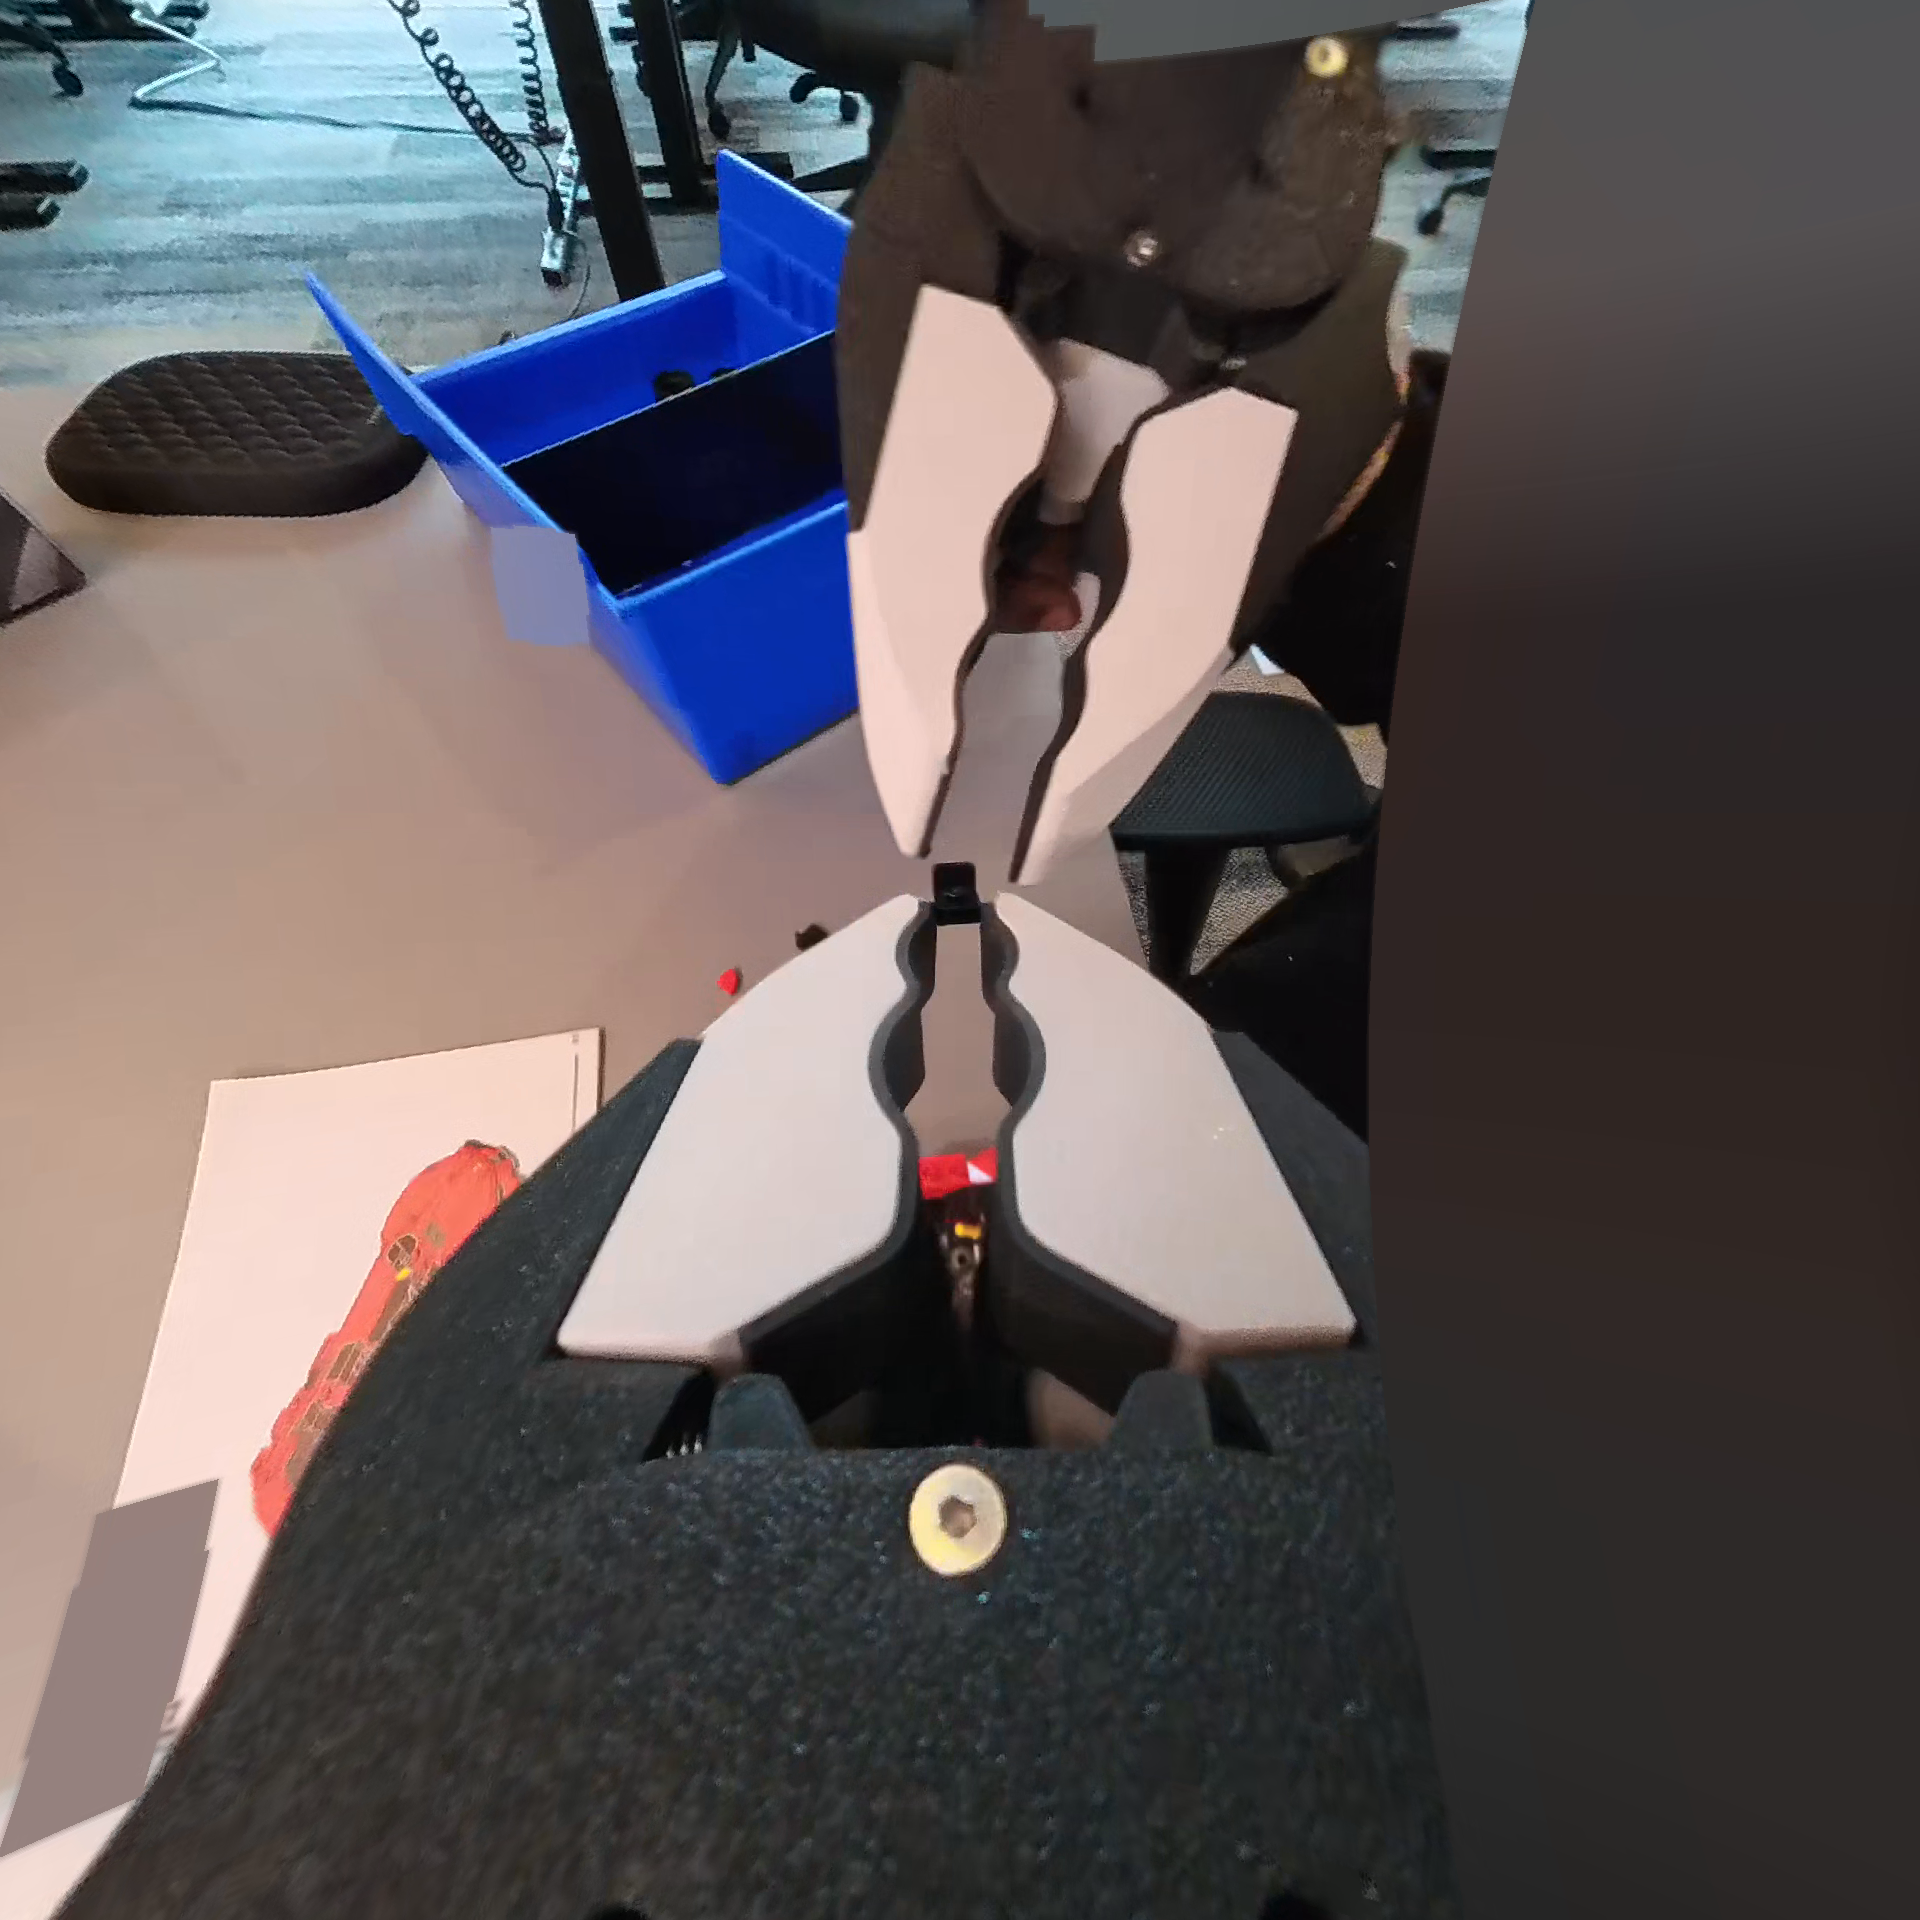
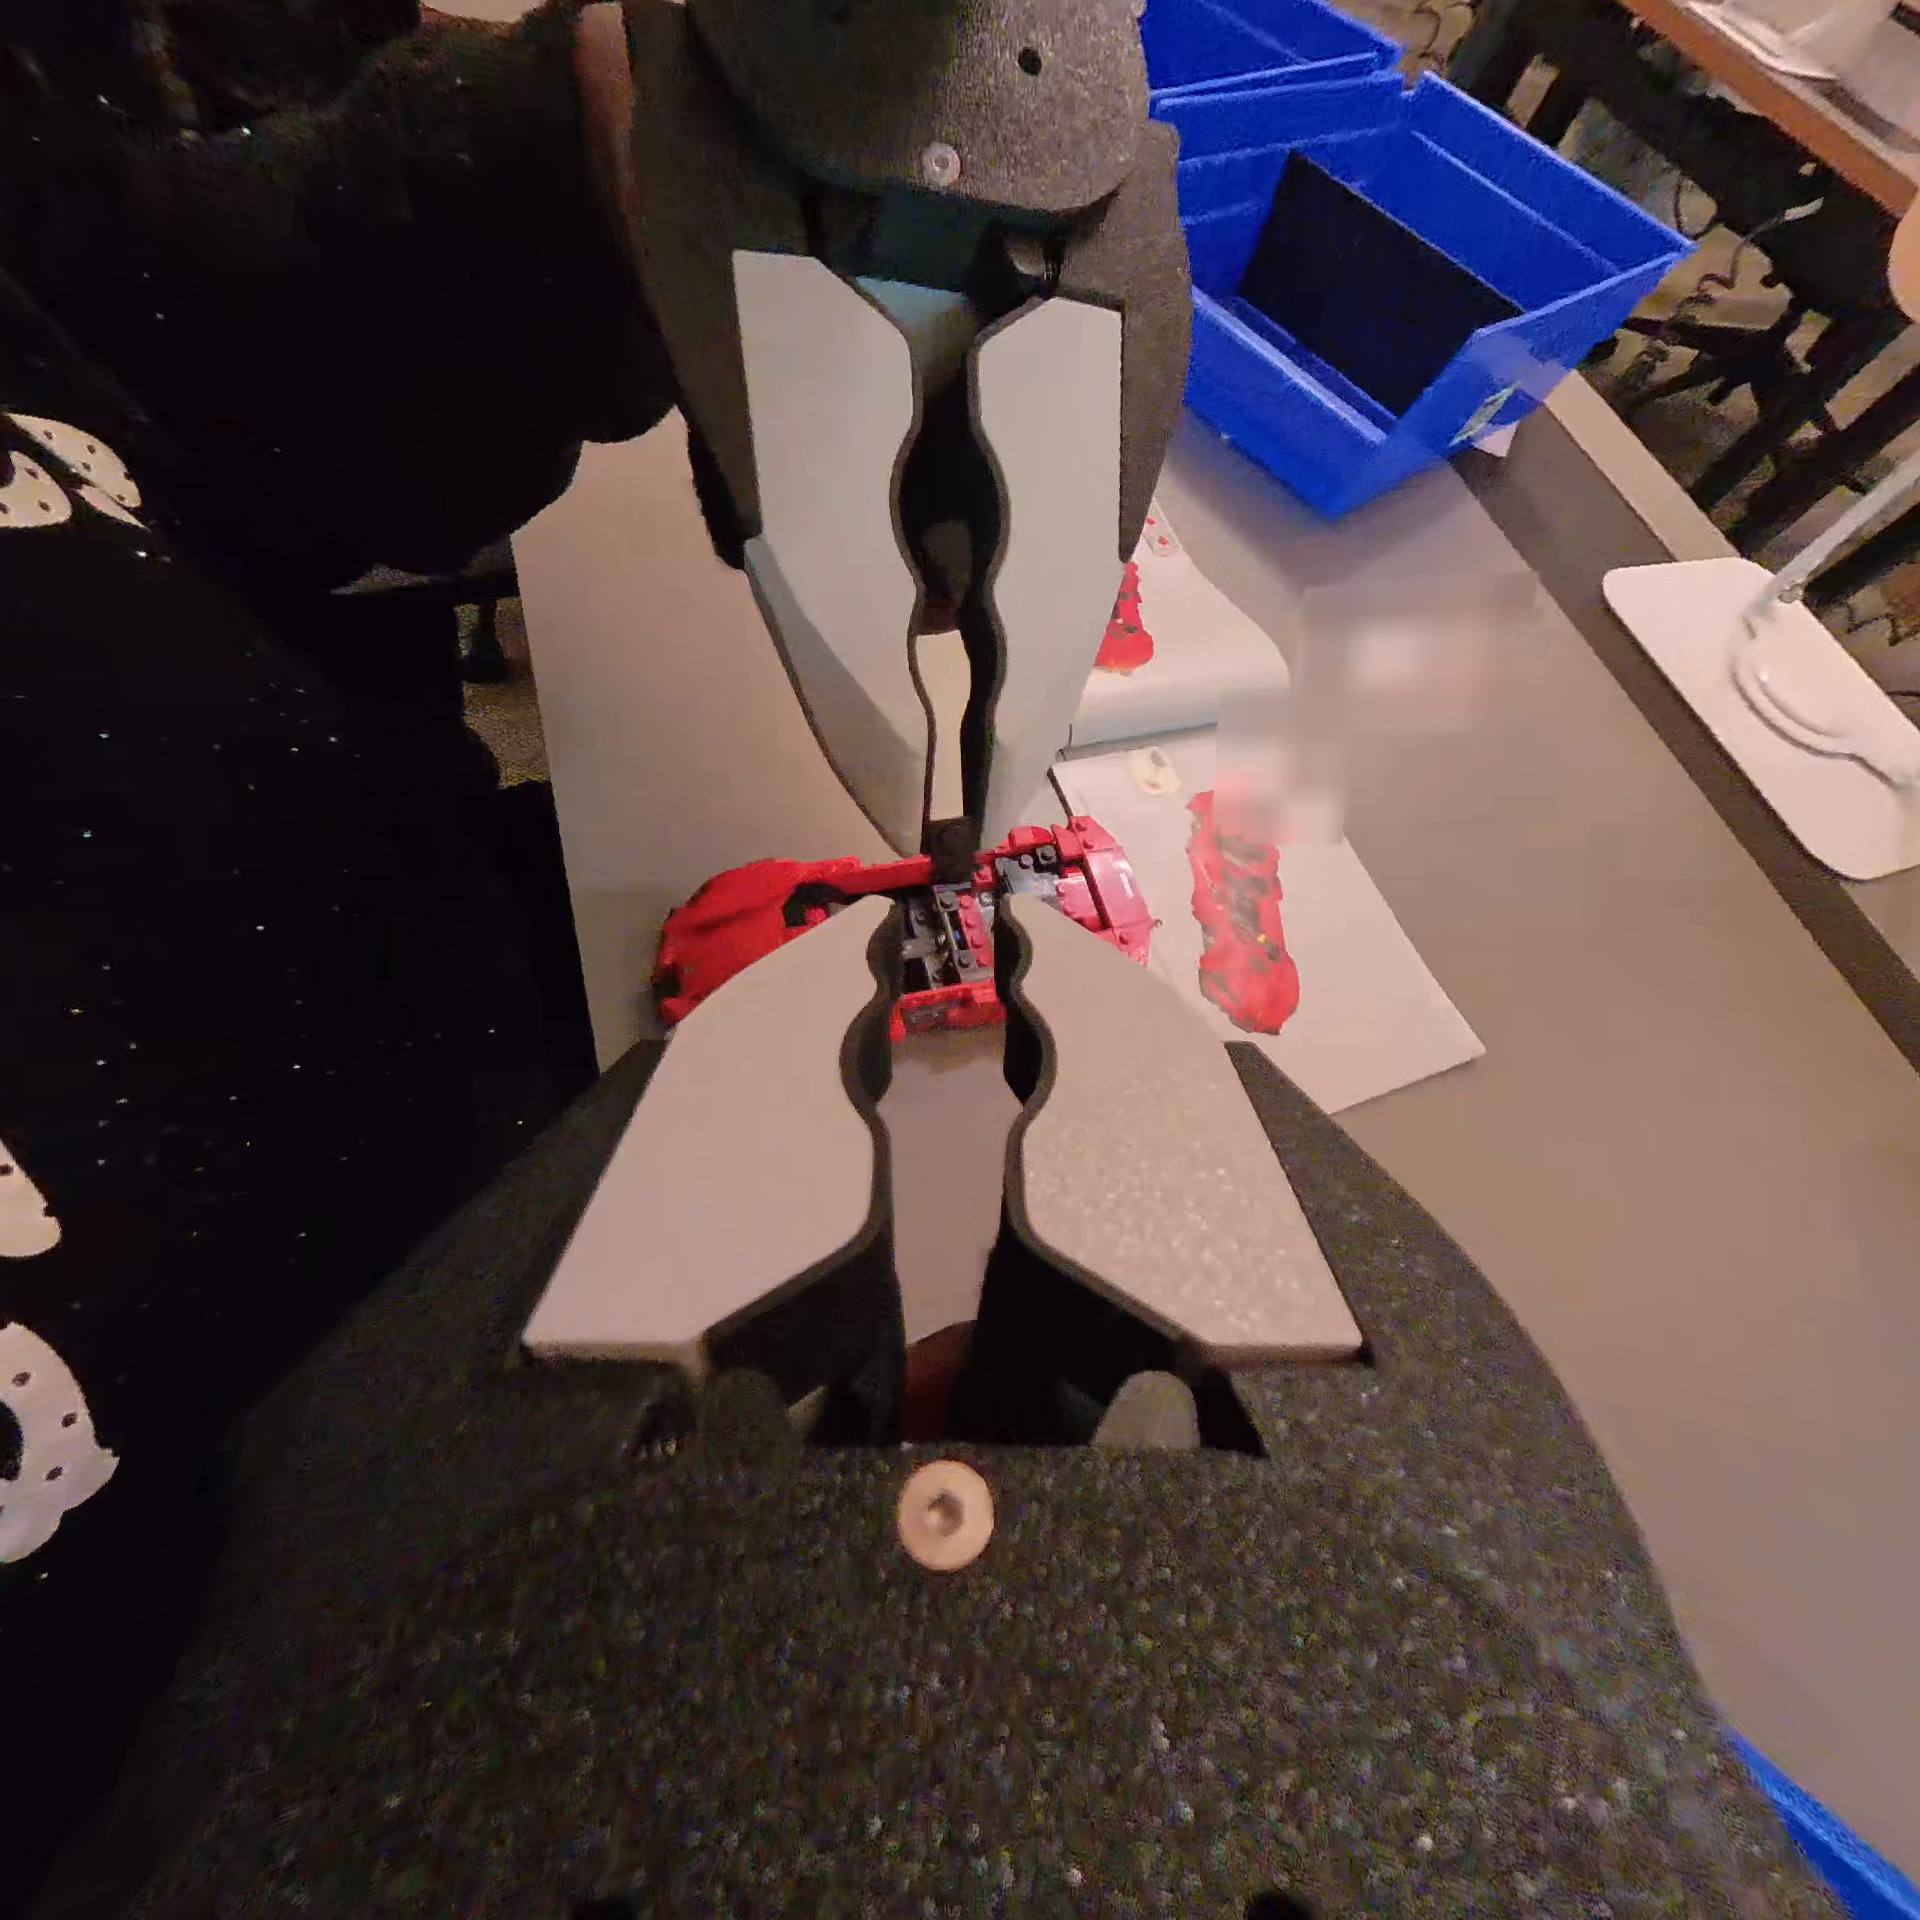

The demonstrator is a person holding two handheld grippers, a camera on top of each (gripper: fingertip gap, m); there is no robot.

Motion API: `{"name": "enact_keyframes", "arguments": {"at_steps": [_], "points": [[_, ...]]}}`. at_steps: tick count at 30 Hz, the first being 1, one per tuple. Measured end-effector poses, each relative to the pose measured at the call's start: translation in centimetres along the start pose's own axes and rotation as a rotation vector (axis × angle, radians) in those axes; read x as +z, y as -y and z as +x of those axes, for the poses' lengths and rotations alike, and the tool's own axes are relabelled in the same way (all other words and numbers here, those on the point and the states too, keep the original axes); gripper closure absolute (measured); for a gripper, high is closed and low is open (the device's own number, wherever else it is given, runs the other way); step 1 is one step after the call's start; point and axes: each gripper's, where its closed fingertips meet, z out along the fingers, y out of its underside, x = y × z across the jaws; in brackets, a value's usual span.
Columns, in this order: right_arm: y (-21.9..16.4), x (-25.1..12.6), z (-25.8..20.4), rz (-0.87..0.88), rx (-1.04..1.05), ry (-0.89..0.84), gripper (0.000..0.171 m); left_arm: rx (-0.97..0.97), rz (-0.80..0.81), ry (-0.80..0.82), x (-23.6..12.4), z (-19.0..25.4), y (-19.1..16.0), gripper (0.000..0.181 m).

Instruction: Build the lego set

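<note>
I work on a grey table. On it lies a white instruction sheet with a red car picture, and the red lego car stands just beside it. Further back stands a blue bin. A small red piece, a black padded rest and a white lamp base lie there too.

Glossy blue plastic bin, matt grey tabletop.
</note>
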Motion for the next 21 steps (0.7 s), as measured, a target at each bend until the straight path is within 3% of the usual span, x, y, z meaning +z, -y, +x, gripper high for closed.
{"name": "enact_keyframes", "arguments": {"at_steps": [4, 21], "points": [[1.1, 1.2, -0.4, -0.003, -0.024, 0.070, 0.156, 0.024, -0.005, -0.009, -1.2, 0.3, -0.7, 0.173], [1.7, 3.0, -1.6, -0.050, -0.030, 0.086, 0.160, 0.032, 0.027, -0.066, -2.7, 1.1, -2.3, 0.173]]}}
